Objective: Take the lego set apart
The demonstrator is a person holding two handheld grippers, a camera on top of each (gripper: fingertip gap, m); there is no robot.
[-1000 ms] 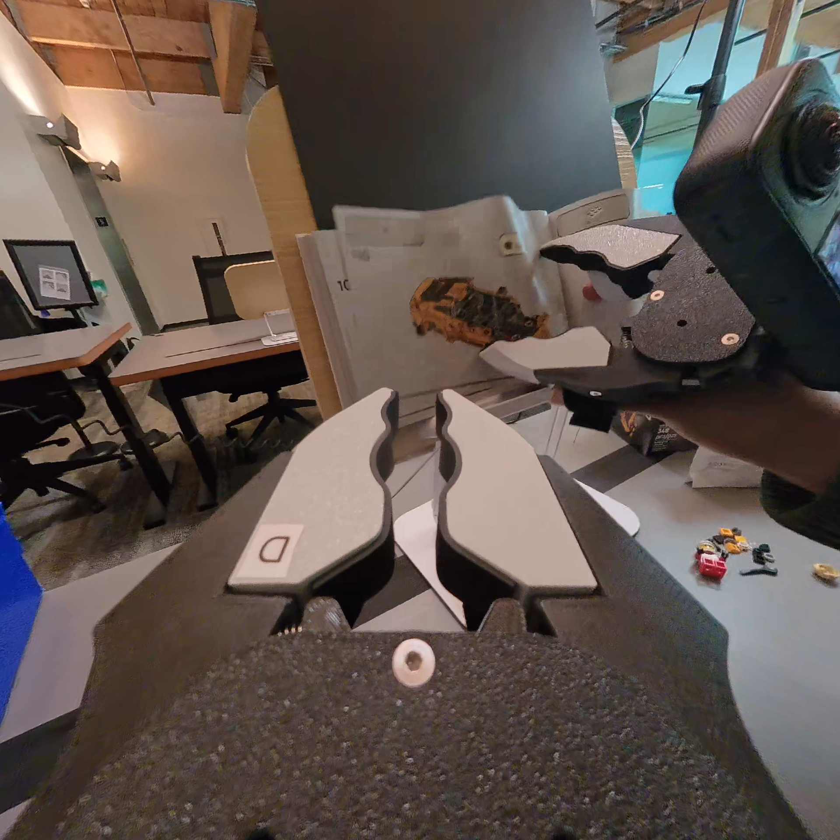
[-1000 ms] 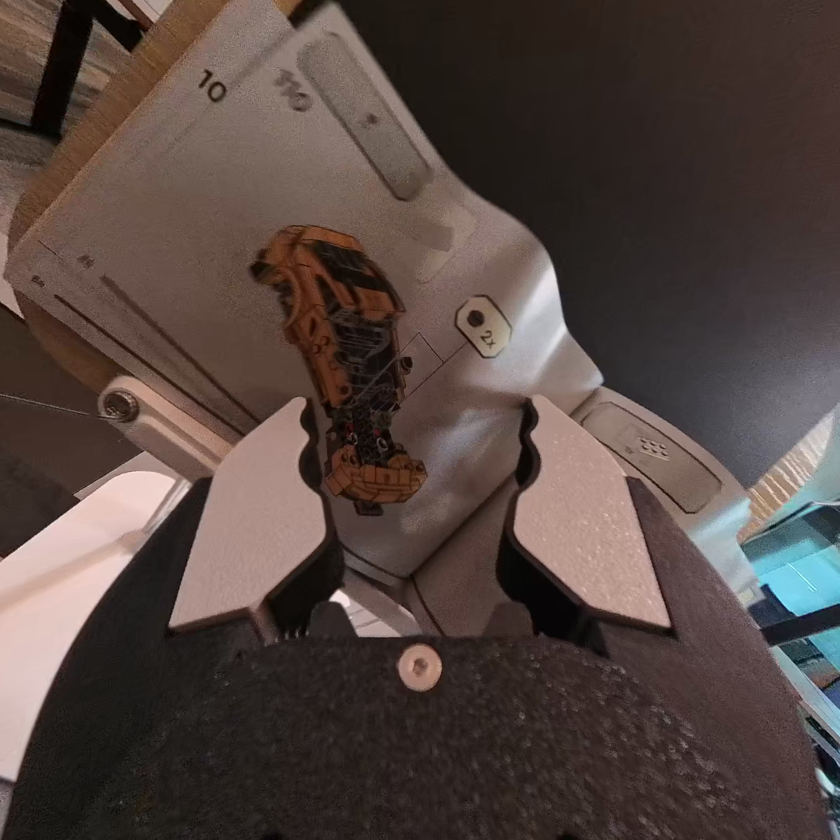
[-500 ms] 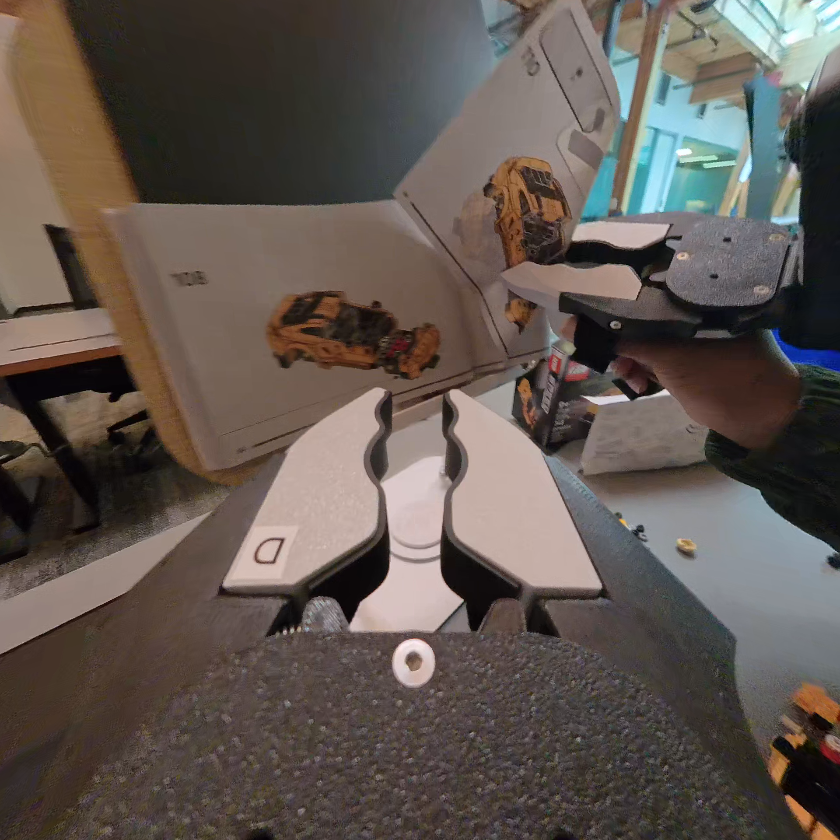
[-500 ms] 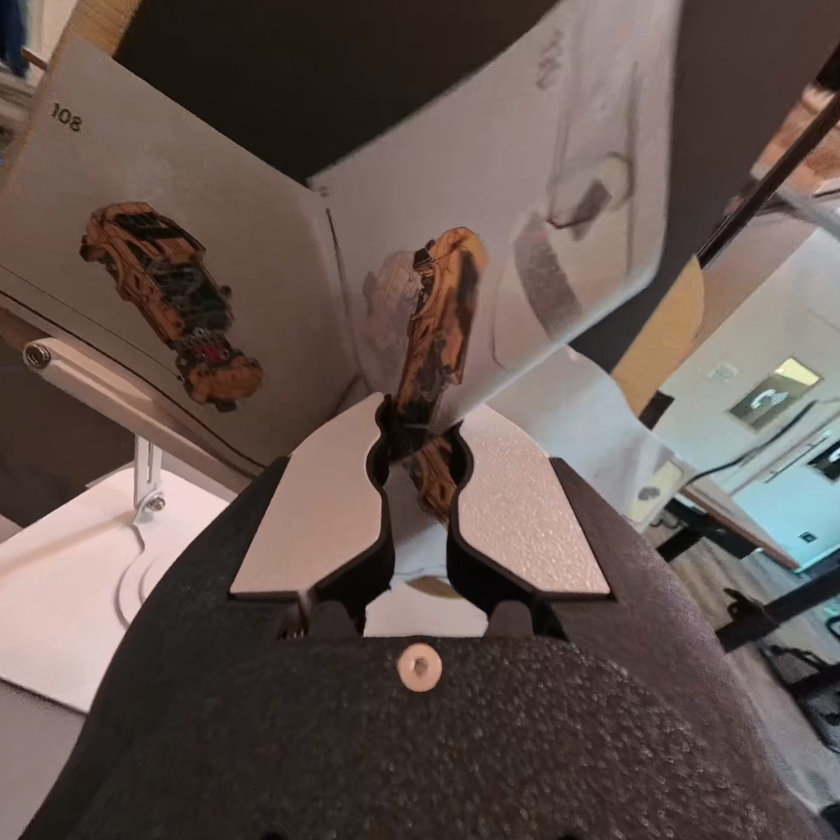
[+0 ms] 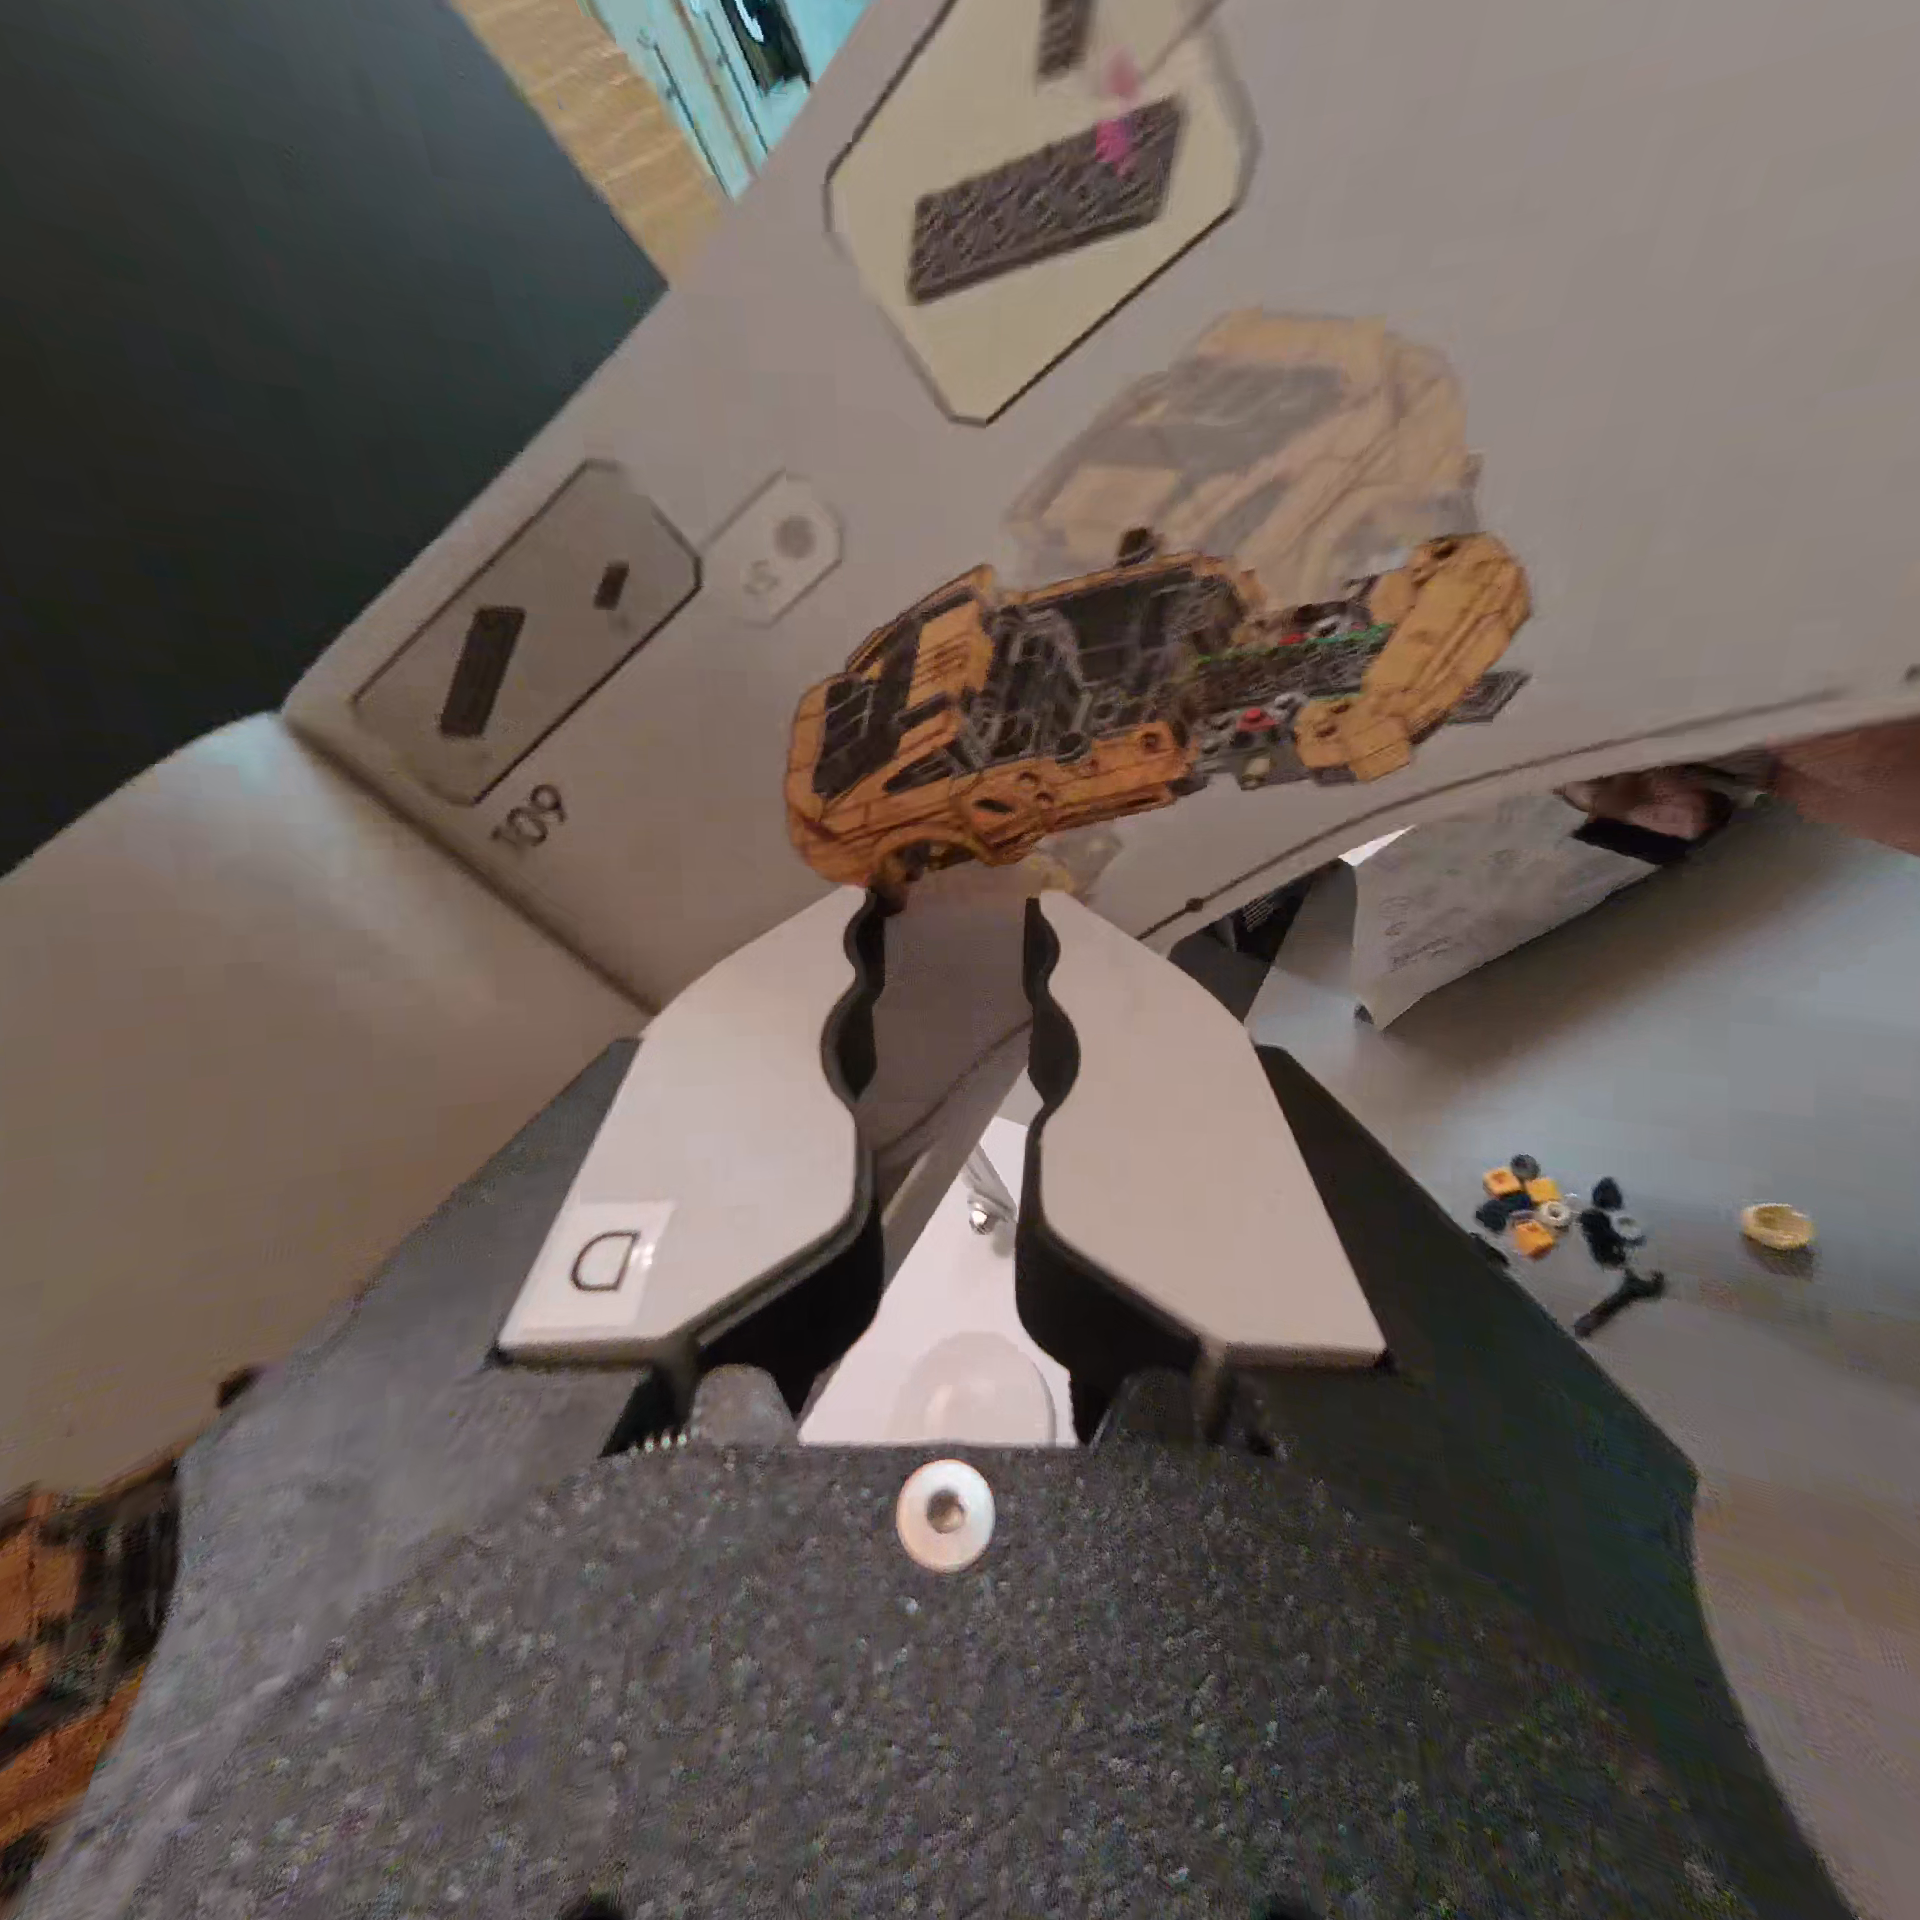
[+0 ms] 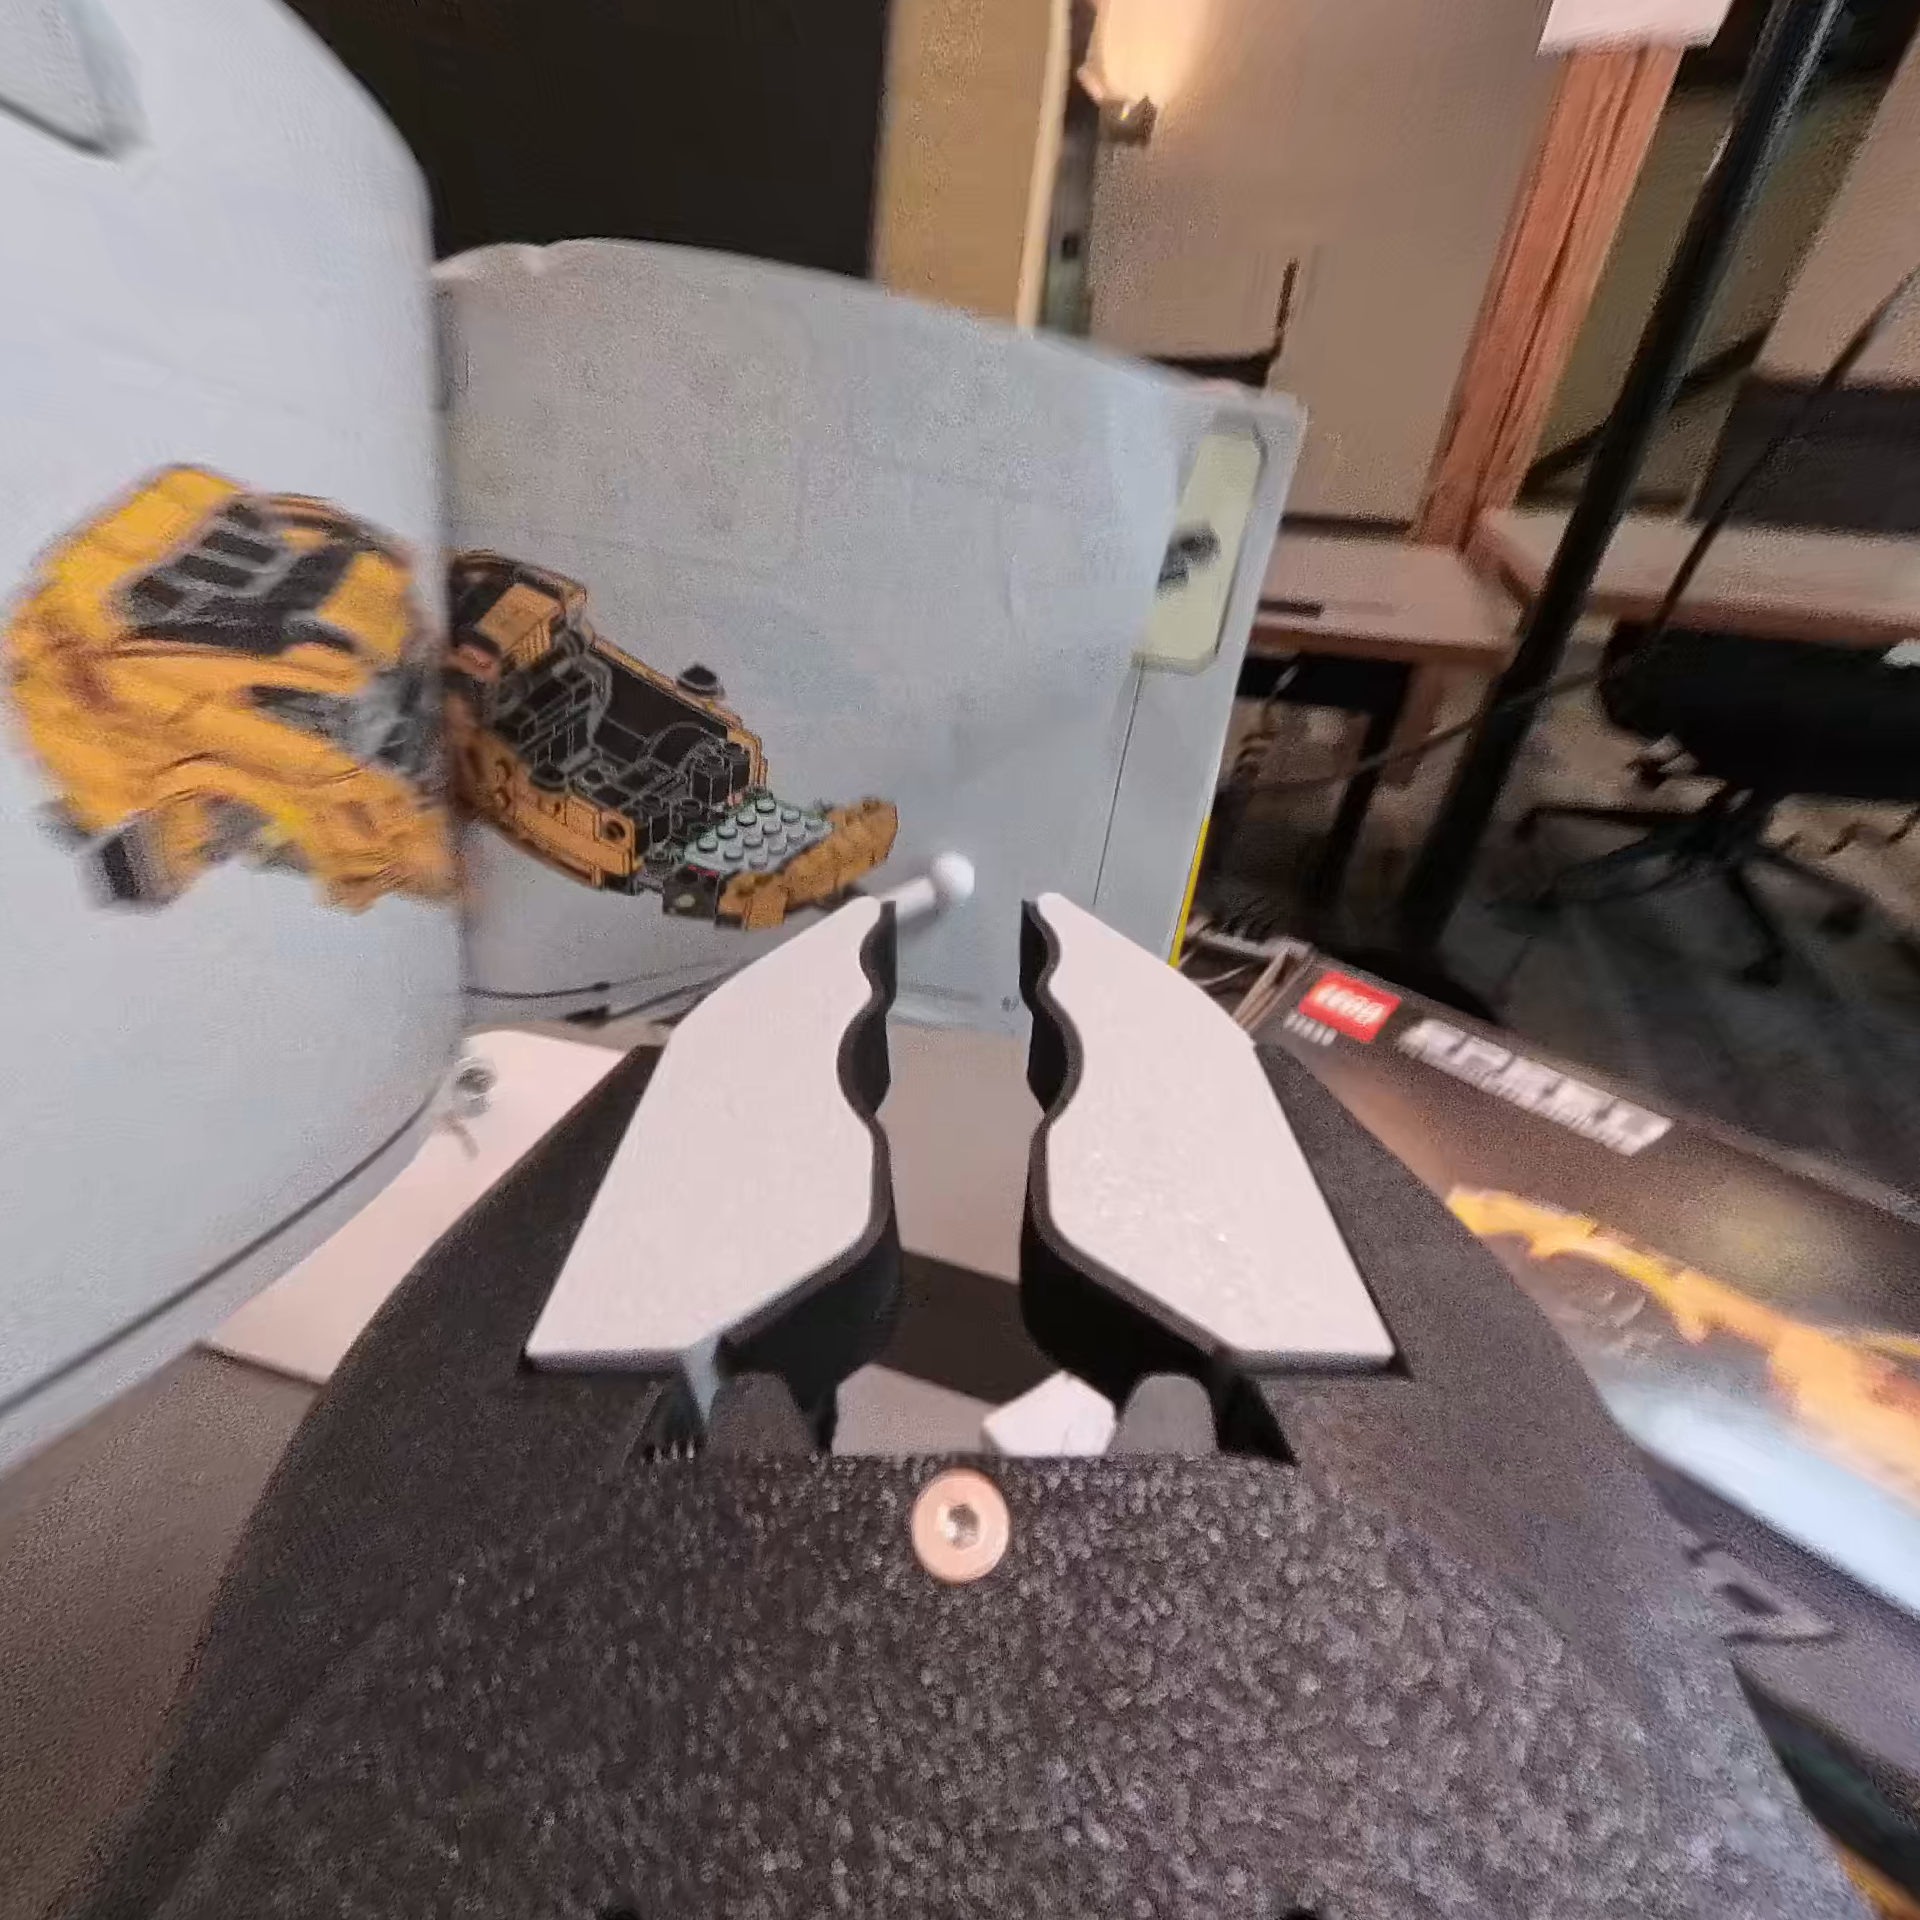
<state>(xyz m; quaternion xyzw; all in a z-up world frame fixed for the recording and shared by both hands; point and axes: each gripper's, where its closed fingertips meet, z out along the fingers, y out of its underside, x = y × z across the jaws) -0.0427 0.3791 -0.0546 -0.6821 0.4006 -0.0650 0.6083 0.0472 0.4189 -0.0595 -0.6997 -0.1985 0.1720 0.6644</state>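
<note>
Both tongs are raised before the instruction booklet (image 5: 1039, 436), which stands propped on a white stand (image 5: 935, 1340) so that its pages face the operator. The left gripper (image 5: 945, 914) is slightly parted, its jaws standing a narrow gap apart with nothing between them; a curling page bearing a printed orange car arches just ahead of and above its tips, mid-turn, with part of a hand (image 5: 1704, 800) visible under the page's far right edge. The right gripper (image 6: 951, 914) is likewise narrowly parted and empty; directly beyond its tips lies the flat page behind, showing the car in a less complete state, with the blurred turning leaf to its left and a peg of the stand just ahead. The page is presumably being leafed backwards so the build steps can be read in reverse as a guide to disassembly. Of the lego set itself, only a scatter of loose pieces (image 5: 1548, 1216) shows, lying on the grey table (image 5: 1662, 1091) to the right of the left gripper; the assembled model is not in view. The set's box (image 6: 1558, 1195) lies to the right of the right gripper.
</note>
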